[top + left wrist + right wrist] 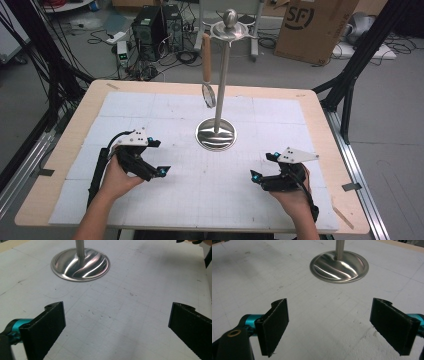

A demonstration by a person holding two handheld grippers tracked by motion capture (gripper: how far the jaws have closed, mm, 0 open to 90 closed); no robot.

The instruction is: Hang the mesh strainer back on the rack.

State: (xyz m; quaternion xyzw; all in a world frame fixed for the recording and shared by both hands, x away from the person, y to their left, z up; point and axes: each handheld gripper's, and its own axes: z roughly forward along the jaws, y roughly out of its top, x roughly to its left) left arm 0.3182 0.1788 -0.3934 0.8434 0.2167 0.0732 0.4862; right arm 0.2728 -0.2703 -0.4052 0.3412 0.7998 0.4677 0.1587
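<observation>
A steel utensil stand (pixel 220 70) rises from a round dished base (pixel 216 134) at the middle of the white mat. A wooden-handled utensil (pixel 206 65) with a small round head (pixel 209 95) hangs from the stand's top ring on its left side. My left gripper (pixel 159 157) rests low at the front left of the base, jaws wide open and empty. My right gripper (pixel 263 165) sits at the front right, also open and empty. The base appears ahead in the left gripper view (pixel 80 264) and in the right gripper view (pixel 339 266).
The white gridded mat (pixel 150 107) covers a wooden table (pixel 95 90). Beyond the table's far edge stand computer cases (pixel 157 27), cables and a cardboard box (pixel 315 27). Black frame legs (pixel 350 85) stand at the right.
</observation>
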